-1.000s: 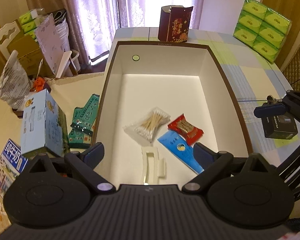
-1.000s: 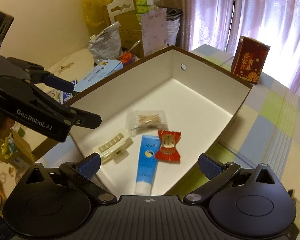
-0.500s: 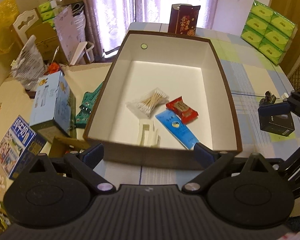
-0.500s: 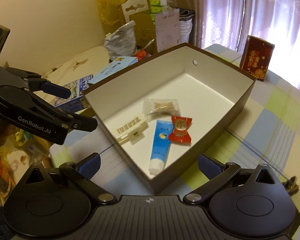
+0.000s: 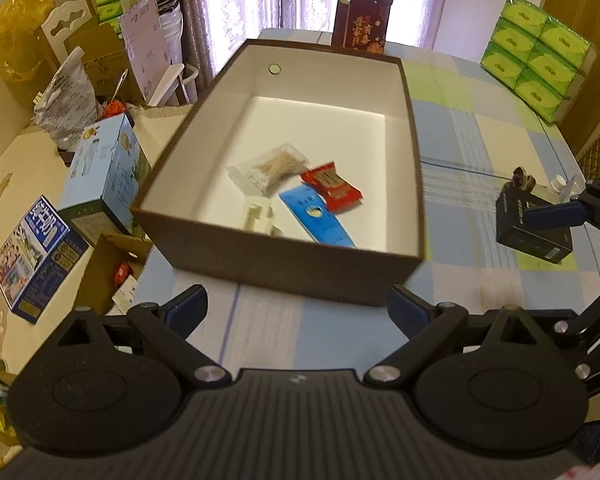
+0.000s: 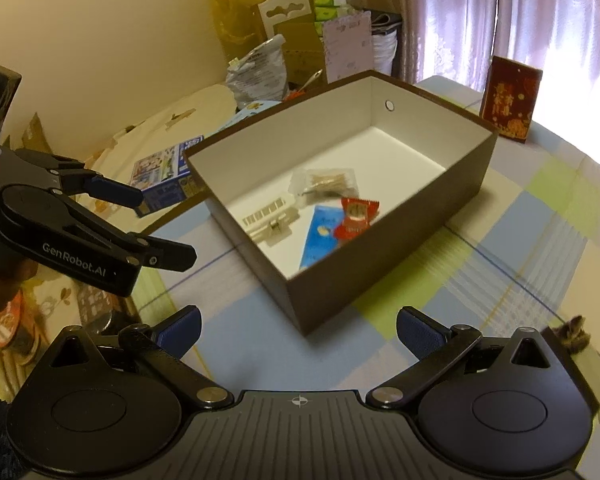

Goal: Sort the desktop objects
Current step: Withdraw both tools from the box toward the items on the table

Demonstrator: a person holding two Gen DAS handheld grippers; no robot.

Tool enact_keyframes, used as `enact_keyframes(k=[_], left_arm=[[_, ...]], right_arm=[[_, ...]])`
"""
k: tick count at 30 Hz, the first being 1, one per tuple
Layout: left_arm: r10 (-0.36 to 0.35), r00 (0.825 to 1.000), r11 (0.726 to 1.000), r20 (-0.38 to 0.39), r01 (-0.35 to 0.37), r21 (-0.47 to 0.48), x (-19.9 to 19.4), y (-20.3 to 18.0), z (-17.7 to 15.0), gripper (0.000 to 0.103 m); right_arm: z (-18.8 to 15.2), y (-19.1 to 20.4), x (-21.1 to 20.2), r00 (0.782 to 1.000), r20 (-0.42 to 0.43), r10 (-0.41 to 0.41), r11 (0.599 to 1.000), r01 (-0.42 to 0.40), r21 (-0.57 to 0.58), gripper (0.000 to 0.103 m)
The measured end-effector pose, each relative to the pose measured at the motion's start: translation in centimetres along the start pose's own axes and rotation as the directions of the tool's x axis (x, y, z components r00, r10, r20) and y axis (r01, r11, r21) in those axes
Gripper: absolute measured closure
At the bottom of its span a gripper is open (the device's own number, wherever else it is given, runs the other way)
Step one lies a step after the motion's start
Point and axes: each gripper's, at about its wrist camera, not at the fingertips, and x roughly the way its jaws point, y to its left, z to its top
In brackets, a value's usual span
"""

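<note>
A brown box with a white inside [image 5: 284,268] [image 6: 380,264] stands on the checked tablecloth. In it lie a bag of cotton swabs [image 5: 270,168] [image 6: 326,182], a red candy packet [image 5: 332,186] [image 6: 356,216], a blue tube [image 5: 318,218] [image 6: 320,236] and a cream hair clip [image 5: 258,216] [image 6: 270,222]. My left gripper [image 5: 298,310] is open and holds nothing, pulled back in front of the box's near wall. My right gripper [image 6: 298,330] is open too, off the box's near corner. The left gripper [image 6: 140,228] shows at the left of the right wrist view.
A red gift box [image 5: 360,26] [image 6: 510,100] stands behind the box. Green tissue packs [image 5: 536,54] are stacked far right. A dark hair claw [image 5: 522,178] [image 6: 574,332] lies on the cloth at right. Cartons [image 5: 104,172] and bags crowd the left side.
Both grippers have drawn back and away from the box, open and empty throughout. The box now sits farther off and its outer front wall shows. Its contents have not moved.
</note>
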Motion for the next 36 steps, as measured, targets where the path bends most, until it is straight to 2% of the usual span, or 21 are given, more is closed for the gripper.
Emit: enact_keyframes(k=[11, 17, 28, 36], left_arm=[[0.004, 1.000, 1.000, -0.023, -0.005, -0.031, -0.5, -5.2, -1.9, 0.008], [-0.033, 0.999, 0.999, -0.039, 0.032, -0.011, -0.1, -8.8, -2.6, 0.008], [-0.109, 0.992, 0.993, -0.064, 0.112, 0.041, 1.9, -15.1, -2.2, 0.009], [-0.165, 0.984, 0.979, -0.075, 0.172, 0.109, 3.6, -19.1, -1.0, 0.009]], right_arm=[[-3.5, -2.9, -2.8, 0.999, -0.031, 0.014, 1.000, -0.013, 0.026, 0.002], [-6.0, -5.1, -4.6, 0.999, -0.052, 0.010, 0.998, -0.006, 0.069, 0.002], [-10.8, -10.3, -8.7, 0.994, -0.074, -0.079, 0.972, 0.093, 0.217, 0.002], [-13.5, -14.0, -12.0, 0.983, -0.066, -0.170, 0.920, 0.182, 0.347, 0.002]])
